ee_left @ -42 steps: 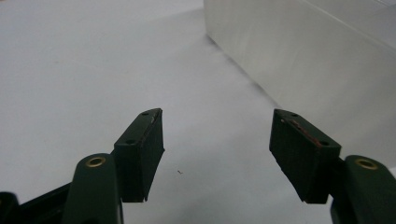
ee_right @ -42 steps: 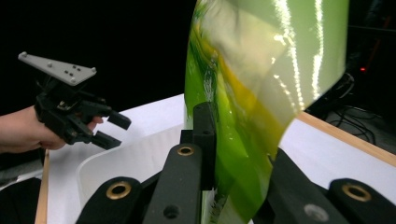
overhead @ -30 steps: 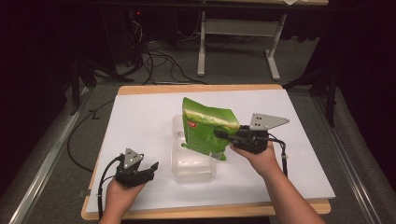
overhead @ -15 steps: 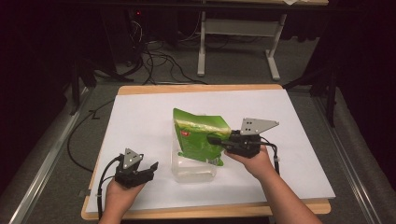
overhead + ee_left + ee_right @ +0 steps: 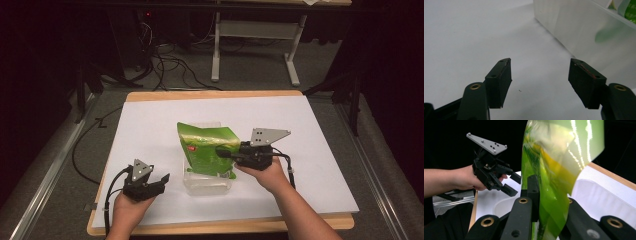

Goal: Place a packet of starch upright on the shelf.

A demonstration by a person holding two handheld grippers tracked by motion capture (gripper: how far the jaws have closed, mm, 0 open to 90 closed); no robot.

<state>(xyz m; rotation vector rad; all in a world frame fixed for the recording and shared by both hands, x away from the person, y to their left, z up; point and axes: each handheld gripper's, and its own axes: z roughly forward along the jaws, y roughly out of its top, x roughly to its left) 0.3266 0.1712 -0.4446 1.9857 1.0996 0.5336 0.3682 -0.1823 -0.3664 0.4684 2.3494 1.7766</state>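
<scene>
A green bag (image 5: pixel 209 148) is clamped between the jaws of the right gripper (image 5: pixel 224 154) and held upright over a clear plastic container (image 5: pixel 208 182) at the middle of the white table (image 5: pixel 320 135). The left gripper (image 5: pixel 161 180) is held near the table's near left edge, jaws spread apart, just left of the container.

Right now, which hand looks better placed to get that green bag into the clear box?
The right. Its hand-held gripper is shut on the green bag, holding it over the clear box. The left hand-held gripper sits open beside the box, holding nothing.
</scene>
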